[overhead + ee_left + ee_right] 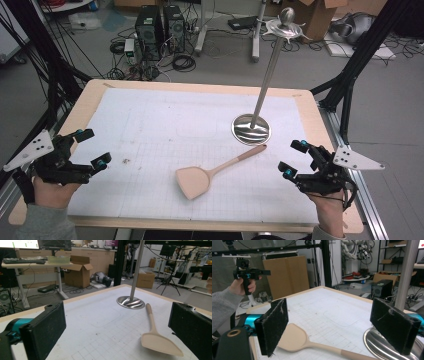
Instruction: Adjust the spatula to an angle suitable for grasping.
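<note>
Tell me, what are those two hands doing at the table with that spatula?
A person holds a gripper in each hand. The left gripper and the right gripper are both open and hold nothing. Between them a beige spatula lies flat on the white mat, not touched by either. Its handle end points toward a metal stand with a tall pole.

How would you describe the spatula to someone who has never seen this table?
Start at the tall metal stand on the white mat. Just in front of its round base lies the spatula, flat, its handle tip near the base. It is the one beige, wide-bladed thing there.
</note>
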